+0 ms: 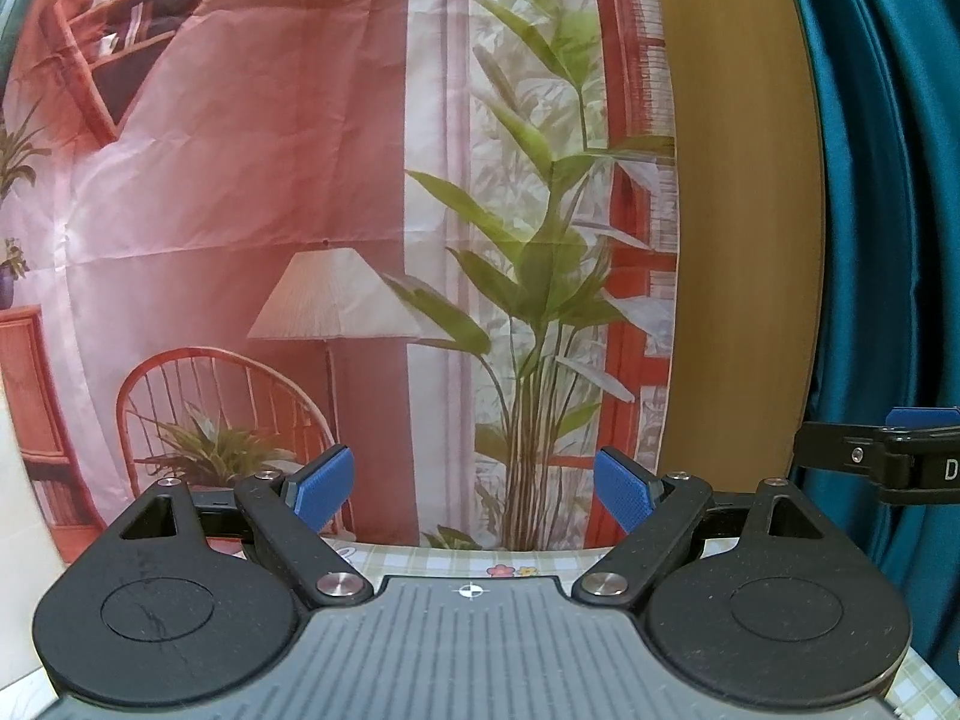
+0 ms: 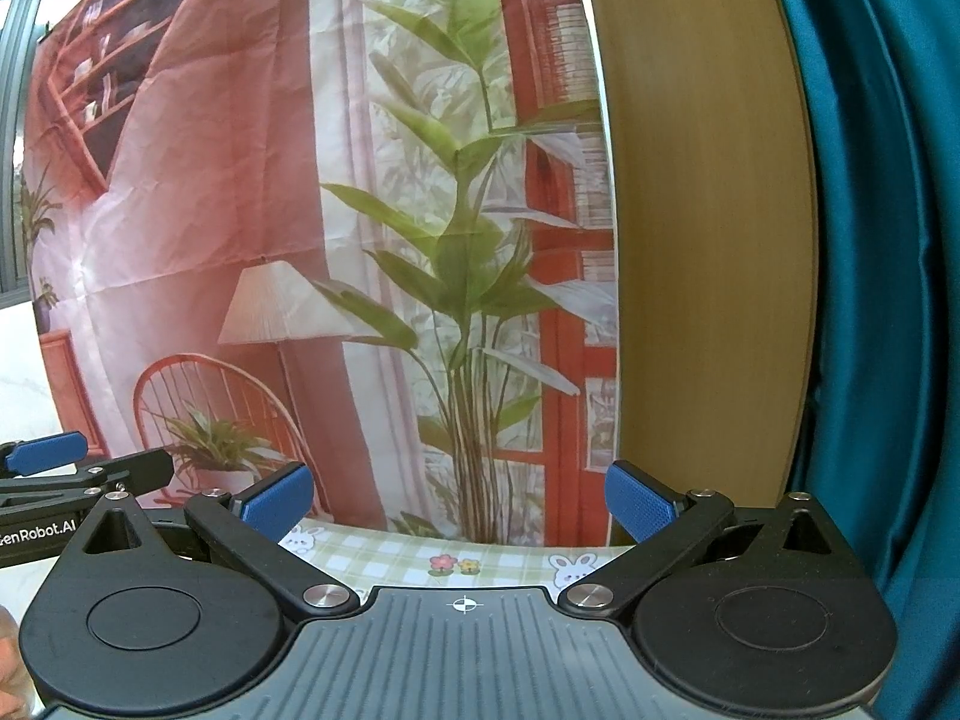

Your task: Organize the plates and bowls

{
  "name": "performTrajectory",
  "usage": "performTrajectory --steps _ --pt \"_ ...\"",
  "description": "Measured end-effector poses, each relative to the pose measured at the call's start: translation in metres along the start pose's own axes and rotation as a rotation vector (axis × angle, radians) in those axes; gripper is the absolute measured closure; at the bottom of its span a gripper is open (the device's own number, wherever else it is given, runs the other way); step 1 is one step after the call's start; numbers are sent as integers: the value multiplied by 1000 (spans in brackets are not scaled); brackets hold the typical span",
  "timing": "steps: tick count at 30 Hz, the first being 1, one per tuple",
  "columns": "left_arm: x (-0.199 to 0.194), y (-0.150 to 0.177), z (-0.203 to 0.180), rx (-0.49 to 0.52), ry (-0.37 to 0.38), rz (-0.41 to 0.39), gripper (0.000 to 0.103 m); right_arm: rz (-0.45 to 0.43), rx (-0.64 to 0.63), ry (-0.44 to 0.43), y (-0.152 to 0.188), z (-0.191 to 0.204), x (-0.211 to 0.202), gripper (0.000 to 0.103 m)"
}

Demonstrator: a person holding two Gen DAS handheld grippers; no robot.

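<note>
Side by side, the left gripper [image 1: 472,492] and right gripper [image 2: 459,501] hover above a green checked tablecloth [image 2: 396,558] printed with rabbits, both aimed at a hanging printed backdrop [image 1: 240,180] of a room with a lamp and plant. Each has its blue pads [image 1: 324,489] spread wide with nothing between them, probably ready for a first pick. No plates or bowls are visible in either view, so I cannot tell where they are.

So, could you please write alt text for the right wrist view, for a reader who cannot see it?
The right gripper is open and empty above a checked tablecloth with bunnies and flowers. Behind hangs a printed backdrop of a lamp, chair and plant, with a teal curtain at right. The left gripper shows at the left edge.
</note>
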State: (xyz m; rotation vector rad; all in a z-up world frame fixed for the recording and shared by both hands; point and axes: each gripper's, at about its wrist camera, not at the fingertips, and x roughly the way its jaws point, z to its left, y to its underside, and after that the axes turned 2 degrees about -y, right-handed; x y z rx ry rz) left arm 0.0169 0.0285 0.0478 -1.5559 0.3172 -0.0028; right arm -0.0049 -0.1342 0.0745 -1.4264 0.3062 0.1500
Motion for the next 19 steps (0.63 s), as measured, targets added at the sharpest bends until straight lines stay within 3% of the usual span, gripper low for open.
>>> performTrajectory --steps 19 --pt "2 1 -2 -1 -17 11 14 3 0 4 2 0 0 0"
